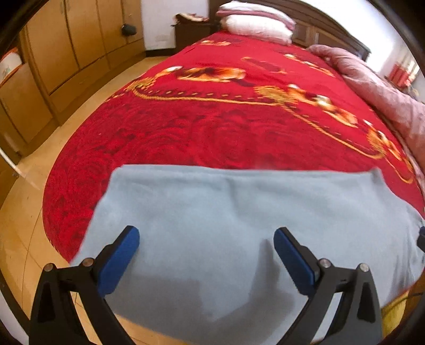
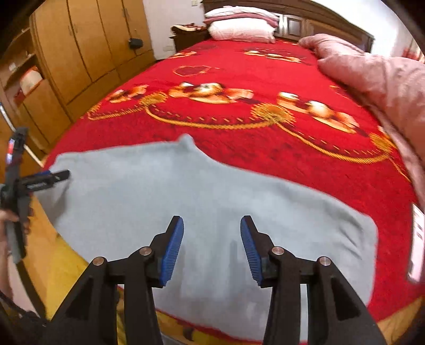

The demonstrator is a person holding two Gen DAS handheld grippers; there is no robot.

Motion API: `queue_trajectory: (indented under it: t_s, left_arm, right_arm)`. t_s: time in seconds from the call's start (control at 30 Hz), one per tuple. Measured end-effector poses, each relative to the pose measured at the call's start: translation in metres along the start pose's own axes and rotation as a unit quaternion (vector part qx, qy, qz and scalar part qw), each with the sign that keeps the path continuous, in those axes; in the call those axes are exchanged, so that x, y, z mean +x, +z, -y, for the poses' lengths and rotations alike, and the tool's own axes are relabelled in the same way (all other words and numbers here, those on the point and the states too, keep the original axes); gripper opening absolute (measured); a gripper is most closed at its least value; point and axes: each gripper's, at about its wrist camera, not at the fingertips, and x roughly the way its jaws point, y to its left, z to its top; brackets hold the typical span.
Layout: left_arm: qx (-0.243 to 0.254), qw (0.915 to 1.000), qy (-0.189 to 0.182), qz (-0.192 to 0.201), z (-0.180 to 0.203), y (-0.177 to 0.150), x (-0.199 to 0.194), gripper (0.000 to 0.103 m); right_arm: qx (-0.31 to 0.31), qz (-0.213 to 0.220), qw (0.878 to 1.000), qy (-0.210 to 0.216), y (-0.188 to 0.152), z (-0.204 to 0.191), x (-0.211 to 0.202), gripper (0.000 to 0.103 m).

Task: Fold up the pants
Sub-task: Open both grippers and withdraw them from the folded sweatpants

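The light blue-grey pants lie folded into a wide flat rectangle at the near end of the red bed; they also show in the right wrist view. My left gripper is wide open and empty, hovering over the near part of the pants. My right gripper is open and empty, above the middle of the pants. The left gripper also shows at the left edge of the right wrist view, over the pants' left end.
The red patterned blanket covers the bed. A pink quilt lies along the right side. Pillows sit at the headboard. Wooden wardrobes stand on the left across a strip of floor.
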Motion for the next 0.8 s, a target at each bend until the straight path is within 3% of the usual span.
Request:
queue_trajectory:
  t_s: [0.3,0.43,0.57,0.8]
  left_arm:
    - [0.006,0.9971,-0.074,-0.016,0.036,-0.034,-0.017,0.103]
    - [0.022,0.9979,-0.053,-0.03,0.047,-0.045,-0.002,0.103]
    - [0.043,0.9983,-0.033,-0.022,0.053,-0.052,0.008,0.103]
    - [0.029,0.9986,-0.042,-0.016,0.048,-0.057,0.01,0.103]
  right_arm:
    - [0.038,-0.015,0.999,-0.032,-0.05,0.017,0.0,0.05]
    - [0.046,-0.025,0.998,-0.036,-0.06,0.022,0.013,0.05]
    - [0.047,-0.019,0.998,-0.035,-0.064,0.023,0.02,0.057]
    - [0.058,0.004,0.998,-0.03,-0.069,0.019,0.023,0.073]
